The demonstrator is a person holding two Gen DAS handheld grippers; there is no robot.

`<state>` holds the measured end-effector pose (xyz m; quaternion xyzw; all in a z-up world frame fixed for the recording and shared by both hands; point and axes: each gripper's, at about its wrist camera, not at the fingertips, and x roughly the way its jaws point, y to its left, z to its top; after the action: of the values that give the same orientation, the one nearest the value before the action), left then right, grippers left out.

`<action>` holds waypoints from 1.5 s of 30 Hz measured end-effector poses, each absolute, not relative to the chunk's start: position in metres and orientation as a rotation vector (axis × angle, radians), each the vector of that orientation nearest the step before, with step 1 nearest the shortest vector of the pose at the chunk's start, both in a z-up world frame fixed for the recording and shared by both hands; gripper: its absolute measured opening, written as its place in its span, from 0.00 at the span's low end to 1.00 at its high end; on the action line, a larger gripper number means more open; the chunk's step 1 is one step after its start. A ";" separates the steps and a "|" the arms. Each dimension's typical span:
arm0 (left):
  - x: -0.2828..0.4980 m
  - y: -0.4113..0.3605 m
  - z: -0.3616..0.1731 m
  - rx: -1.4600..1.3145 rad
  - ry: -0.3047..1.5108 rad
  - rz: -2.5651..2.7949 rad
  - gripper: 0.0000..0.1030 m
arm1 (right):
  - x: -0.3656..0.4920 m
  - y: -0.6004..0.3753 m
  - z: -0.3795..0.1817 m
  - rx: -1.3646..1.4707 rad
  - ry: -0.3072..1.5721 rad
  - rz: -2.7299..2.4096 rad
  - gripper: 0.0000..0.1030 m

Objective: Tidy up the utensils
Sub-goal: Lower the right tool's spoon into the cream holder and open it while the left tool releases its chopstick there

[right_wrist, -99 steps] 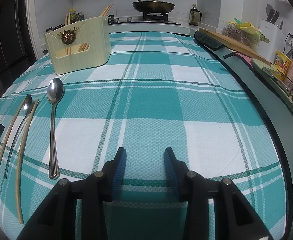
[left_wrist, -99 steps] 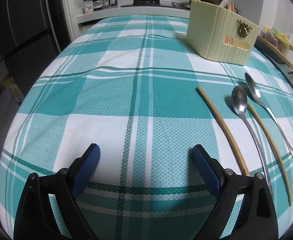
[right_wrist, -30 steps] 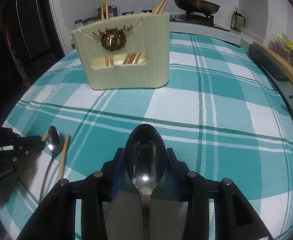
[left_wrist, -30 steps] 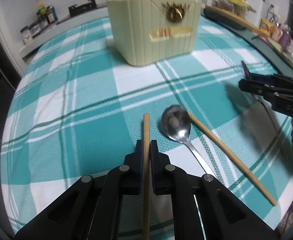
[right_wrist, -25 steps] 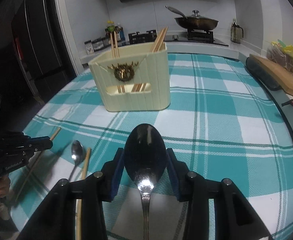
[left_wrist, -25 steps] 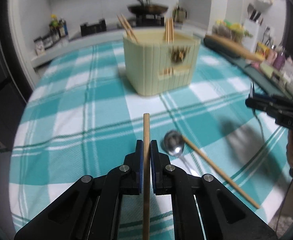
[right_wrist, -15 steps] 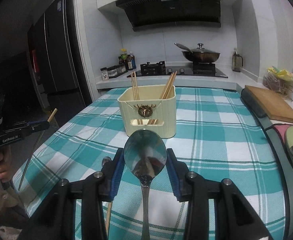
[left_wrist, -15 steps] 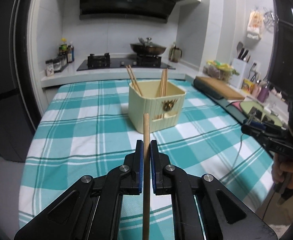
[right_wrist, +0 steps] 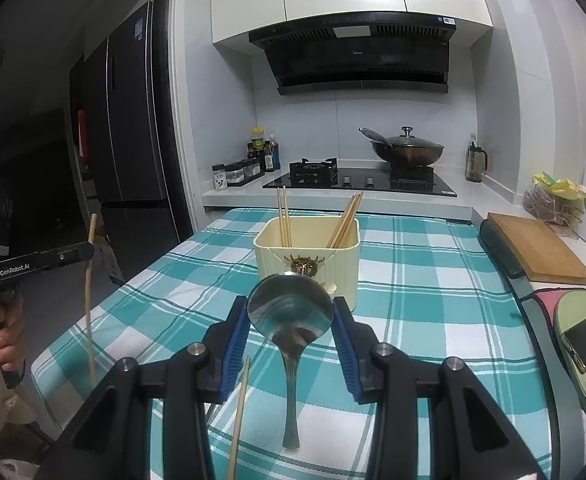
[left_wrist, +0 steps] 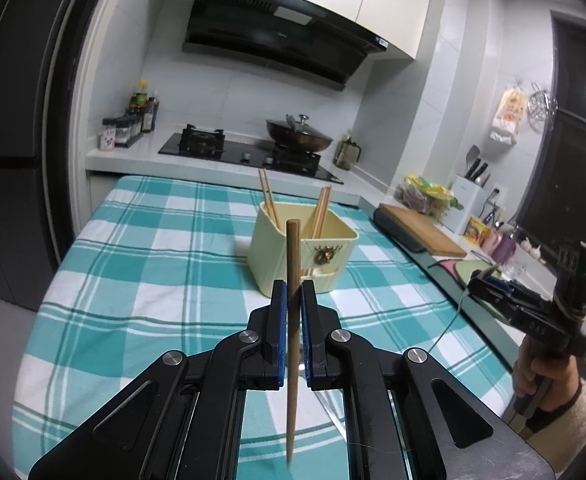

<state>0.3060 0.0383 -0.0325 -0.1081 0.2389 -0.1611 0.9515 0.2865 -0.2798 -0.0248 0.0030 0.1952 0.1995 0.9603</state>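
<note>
Holder sits frame-centre, straight ahead of both grippers: left gripper pinches upright chopstick, right gripper clamps spoon, w/ neither clearly nearer.

Lidded wok on stove

Left claw pinched nearly closed, right claw clamped partway, both apparently raised
</note>
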 end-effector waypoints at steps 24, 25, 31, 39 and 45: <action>0.435 0.004 0.122 -0.195 0.216 -0.293 0.05 | 0.439 -0.263 0.106 0.070 0.270 0.383 0.40; 0.447 -0.001 0.123 -0.197 0.215 -0.288 0.05 | 0.450 -0.262 0.108 0.087 0.259 0.378 0.40; 0.516 -0.030 0.078 -0.169 0.336 -0.255 0.05 | 0.512 -0.250 0.079 0.118 0.315 0.335 0.40; 0.573 -0.039 -0.013 -0.154 0.567 -0.215 0.05 | 0.576 -0.256 -0.003 0.143 0.579 0.302 0.40; 0.594 -0.047 -0.046 -0.108 0.672 -0.180 0.06 | 0.598 -0.261 -0.036 0.195 0.662 0.244 0.41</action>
<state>0.5942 -0.0469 -0.0457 -0.0527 0.3291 -0.0884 0.9387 0.5977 -0.2615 -0.0360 0.0952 0.3236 0.1195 0.9338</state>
